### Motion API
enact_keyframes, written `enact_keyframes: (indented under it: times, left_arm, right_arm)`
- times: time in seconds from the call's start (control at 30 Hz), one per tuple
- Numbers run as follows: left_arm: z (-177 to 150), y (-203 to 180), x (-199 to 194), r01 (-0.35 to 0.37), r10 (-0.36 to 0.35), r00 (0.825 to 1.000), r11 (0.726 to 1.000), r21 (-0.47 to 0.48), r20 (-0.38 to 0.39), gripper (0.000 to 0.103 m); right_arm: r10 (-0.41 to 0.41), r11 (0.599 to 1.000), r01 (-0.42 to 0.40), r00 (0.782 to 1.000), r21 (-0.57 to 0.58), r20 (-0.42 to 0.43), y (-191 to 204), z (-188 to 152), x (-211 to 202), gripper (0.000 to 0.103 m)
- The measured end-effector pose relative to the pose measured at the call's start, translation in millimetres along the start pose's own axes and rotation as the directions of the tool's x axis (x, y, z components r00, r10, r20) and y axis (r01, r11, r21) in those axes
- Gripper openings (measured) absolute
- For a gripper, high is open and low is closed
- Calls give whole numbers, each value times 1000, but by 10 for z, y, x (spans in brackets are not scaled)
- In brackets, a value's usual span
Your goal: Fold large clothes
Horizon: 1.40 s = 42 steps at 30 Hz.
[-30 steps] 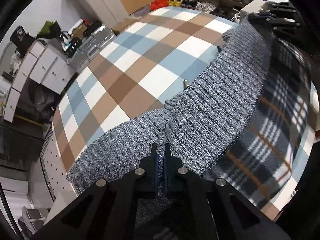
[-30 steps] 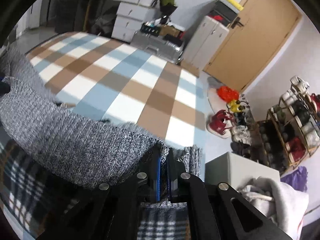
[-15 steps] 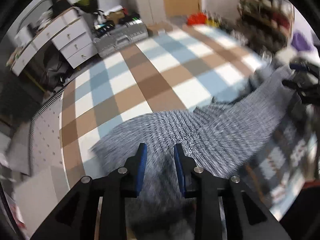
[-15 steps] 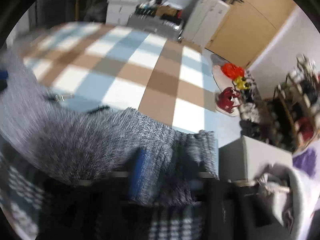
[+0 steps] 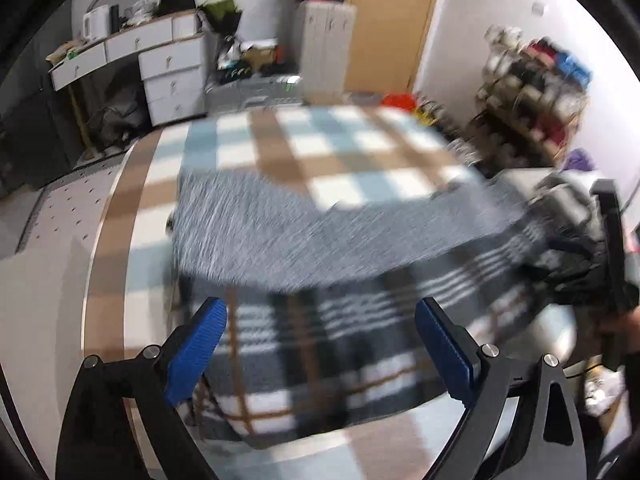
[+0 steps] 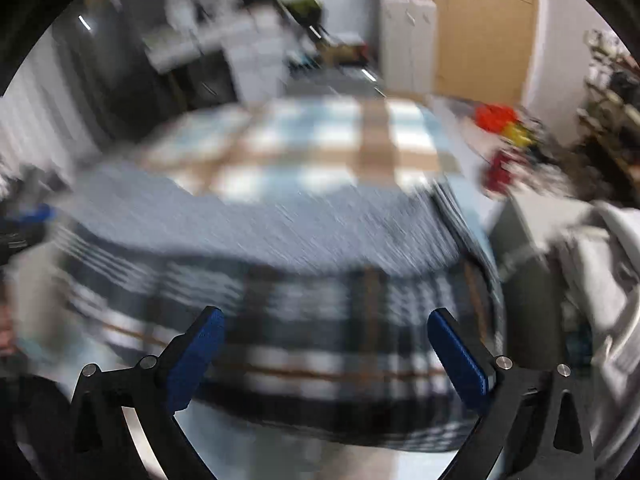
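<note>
Cluttered bedroom all around: a white chest of drawers (image 5: 172, 76) against the far wall, a tan wooden door (image 5: 390, 24) beyond it, a shoe rack (image 5: 532, 96) packed full on the right. Centre stage is the bed with its blue, brown and white checked cover (image 5: 288, 148), and both views are smeared with motion blur (so fine detail is lost).

Spread across that bed lies the dark navy plaid blanket with white and orange stripes (image 5: 328, 340), and on top of its far part sits the grey-blue ribbed knit sweater (image 5: 304, 232), lying as a wide band from side to side. From the right wrist view the same sweater (image 6: 256, 232) runs across the middle, with the plaid blanket (image 6: 320, 328) showing nearer the camera.

Left gripper (image 5: 320, 344) hovers above the plaid cloth, its blue-padded jaws opening and already spread wide, with nothing pinched between them; the fabric is only seen below. Right gripper (image 6: 326, 348) is the same story: jaws opening, standing far apart, no cloth clamped, plaid blanket beneath.

Over at the right edge of the left wrist view, the other black tool shows by the bed's side, though too blurred to read. A pale grey garment heap (image 6: 600, 272) sits off the bed on the right, beside a grey box (image 6: 528, 240).
</note>
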<state>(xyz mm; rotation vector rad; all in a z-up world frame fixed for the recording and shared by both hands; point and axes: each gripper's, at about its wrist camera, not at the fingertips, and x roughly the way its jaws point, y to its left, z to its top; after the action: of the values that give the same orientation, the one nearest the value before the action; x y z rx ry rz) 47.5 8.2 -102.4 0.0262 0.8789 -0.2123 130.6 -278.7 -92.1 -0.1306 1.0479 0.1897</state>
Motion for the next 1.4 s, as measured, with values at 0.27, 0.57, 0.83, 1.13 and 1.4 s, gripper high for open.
enact_keyframes:
  times: [0.27, 0.57, 0.83, 1.13, 1.4]
  left_arm:
    - [-222, 780, 399, 160, -192, 980, 923, -351, -60, 94]
    - [26, 509, 79, 91, -79, 995, 971, -221, 63, 94]
    - [-112, 476, -39, -15, 38, 990, 986, -167, 134, 94]
    - [-153, 207, -408, 84, -59, 949, 994, -69, 310, 94]
    - [-78, -430, 199, 231, -234, 969, 972, 46, 85, 94]
  right_arm:
    - [136, 972, -129, 991, 197, -19, -356, -160, 279, 103]
    - [239, 927, -280, 954, 250, 180, -117, -17, -473, 103]
    - [377, 832, -407, 913, 376, 156, 53, -256, 85, 103]
    - [380, 794, -530, 815, 299, 436, 82, -398, -551, 103]
    - [592, 638, -688, 726, 347, 350, 326, -233, -18, 103]
